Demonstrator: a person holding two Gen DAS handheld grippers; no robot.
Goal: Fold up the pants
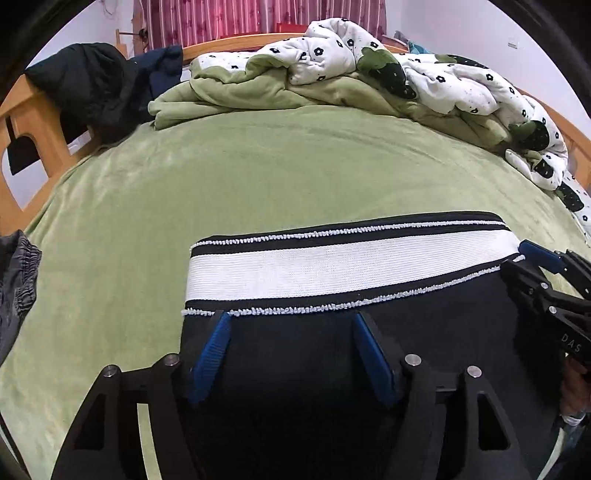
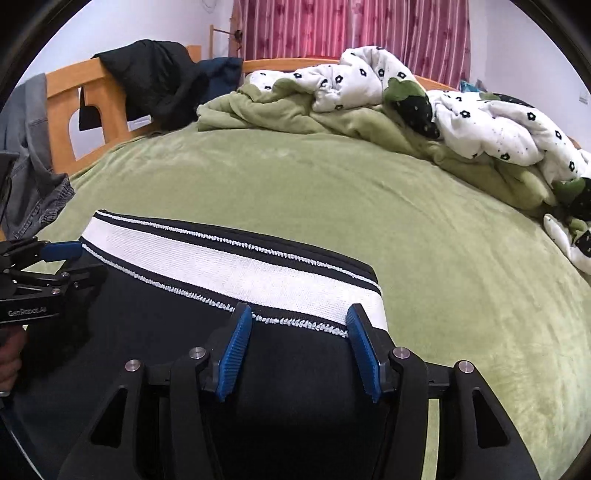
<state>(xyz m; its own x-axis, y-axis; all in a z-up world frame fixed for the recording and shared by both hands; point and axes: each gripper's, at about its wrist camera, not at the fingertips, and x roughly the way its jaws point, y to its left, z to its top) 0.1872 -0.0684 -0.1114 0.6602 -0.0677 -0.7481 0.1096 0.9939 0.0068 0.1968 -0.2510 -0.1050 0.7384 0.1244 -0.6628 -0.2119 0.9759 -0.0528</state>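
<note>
Black pants [image 1: 295, 369] with a wide white waistband [image 1: 343, 269] edged in black stripes lie flat on the green bed sheet [image 1: 221, 177]. My left gripper [image 1: 291, 321] hovers open over the black cloth just below the waistband's left part, its blue pads [image 1: 210, 354] apart and pinching nothing. My right gripper [image 2: 298, 312] is open too, at the waistband's [image 2: 240, 269] right end, with the band's lower edge between its blue pads [image 2: 364, 354]. Each gripper shows in the other's view: the right gripper [image 1: 528, 262] at the right edge, the left gripper [image 2: 70, 258] at the left edge.
A rumpled white flowered quilt [image 1: 424, 74] and green blanket [image 1: 240, 92] are heaped along the far side. Dark jackets [image 1: 96, 81] hang on the wooden bed frame [image 1: 33, 122] at the left. Grey clothing [image 2: 33, 166] lies at the bed's left edge. Pink curtains [image 2: 351, 26] hang behind.
</note>
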